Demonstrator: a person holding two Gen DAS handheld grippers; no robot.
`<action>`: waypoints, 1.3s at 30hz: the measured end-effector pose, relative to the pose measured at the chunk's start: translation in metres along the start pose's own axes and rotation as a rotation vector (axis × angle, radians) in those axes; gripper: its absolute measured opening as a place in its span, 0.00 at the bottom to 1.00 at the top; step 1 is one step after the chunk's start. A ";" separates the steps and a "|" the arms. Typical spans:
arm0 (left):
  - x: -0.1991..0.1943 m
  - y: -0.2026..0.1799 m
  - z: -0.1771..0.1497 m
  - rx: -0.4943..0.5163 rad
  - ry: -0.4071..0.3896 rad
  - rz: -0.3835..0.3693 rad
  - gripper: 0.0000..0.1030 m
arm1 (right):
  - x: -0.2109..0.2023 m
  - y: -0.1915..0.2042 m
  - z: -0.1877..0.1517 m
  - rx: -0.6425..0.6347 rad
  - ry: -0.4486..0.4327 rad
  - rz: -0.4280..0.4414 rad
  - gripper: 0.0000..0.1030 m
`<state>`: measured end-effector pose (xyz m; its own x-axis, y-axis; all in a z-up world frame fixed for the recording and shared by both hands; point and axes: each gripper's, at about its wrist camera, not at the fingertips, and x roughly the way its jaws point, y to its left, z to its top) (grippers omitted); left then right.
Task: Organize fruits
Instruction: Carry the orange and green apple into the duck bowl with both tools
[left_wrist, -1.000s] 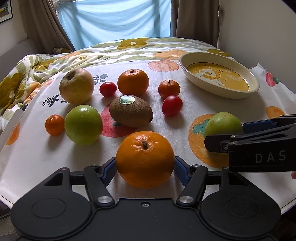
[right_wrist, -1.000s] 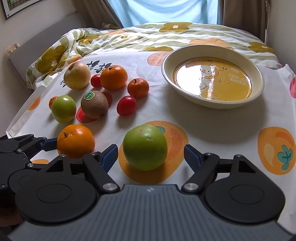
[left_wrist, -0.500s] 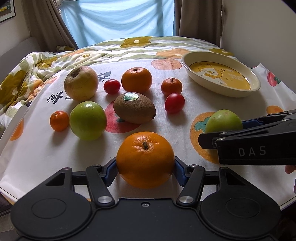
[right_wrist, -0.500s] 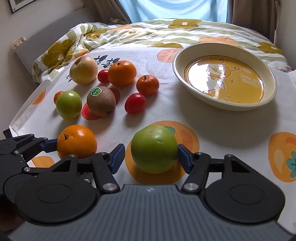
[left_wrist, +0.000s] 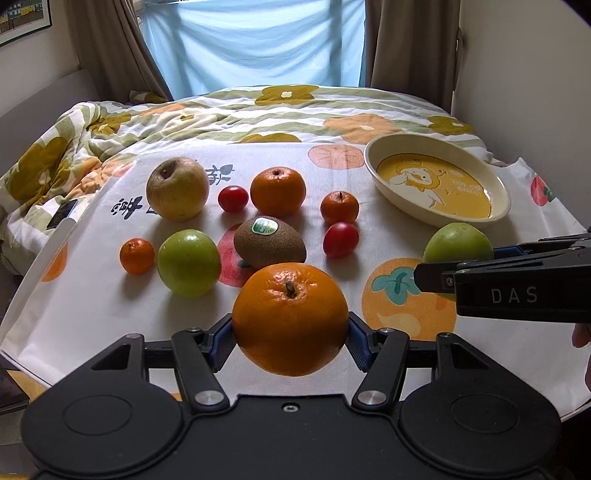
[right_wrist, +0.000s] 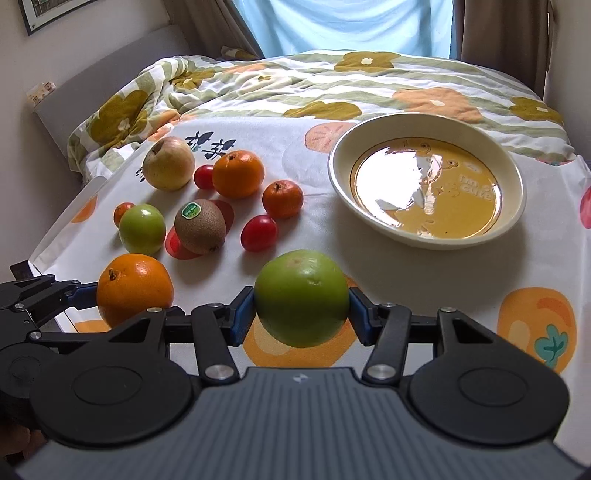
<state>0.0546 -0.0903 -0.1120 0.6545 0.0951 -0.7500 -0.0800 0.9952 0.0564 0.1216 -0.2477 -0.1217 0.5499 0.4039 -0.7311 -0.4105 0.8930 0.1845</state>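
My left gripper (left_wrist: 290, 334) is shut on a large orange (left_wrist: 290, 310), which hangs just above the fruit-print tablecloth (left_wrist: 110, 306) near its front edge. My right gripper (right_wrist: 302, 314) has a green apple (right_wrist: 301, 295) between its jaws. They are closing, the blue pads (right_wrist: 356, 312) press both sides of it, and the apple is off the cloth. A cream bowl (right_wrist: 424, 242) with a yellow cartoon bottom sits empty beyond and to the right of the apple. The two grippers are side by side, left beside right.
On the cloth to the left lie a kiwi (left_wrist: 269, 242), a second green apple (left_wrist: 188, 262), a pale apple (left_wrist: 177, 188), an orange (left_wrist: 277, 191), two small mandarins (left_wrist: 339, 207), and two cherry tomatoes (left_wrist: 340, 240). A rumpled quilt (left_wrist: 110, 125) lies behind.
The right jaws went from wide open around the green apple to pressing on it. Both grippers have risen a little, and each fruit is lifted off the cloth.
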 end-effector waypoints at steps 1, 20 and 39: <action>-0.007 -0.003 0.004 -0.002 -0.007 0.002 0.64 | -0.006 -0.002 0.003 0.003 -0.006 0.000 0.66; -0.049 -0.056 0.100 0.092 -0.138 -0.089 0.64 | -0.099 -0.073 0.059 0.101 -0.148 -0.119 0.66; 0.078 -0.098 0.182 0.316 -0.077 -0.257 0.64 | -0.025 -0.139 0.111 0.262 -0.146 -0.289 0.66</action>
<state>0.2499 -0.1764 -0.0558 0.6785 -0.1684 -0.7151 0.3207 0.9436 0.0821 0.2455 -0.3595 -0.0557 0.7204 0.1362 -0.6800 -0.0355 0.9865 0.1599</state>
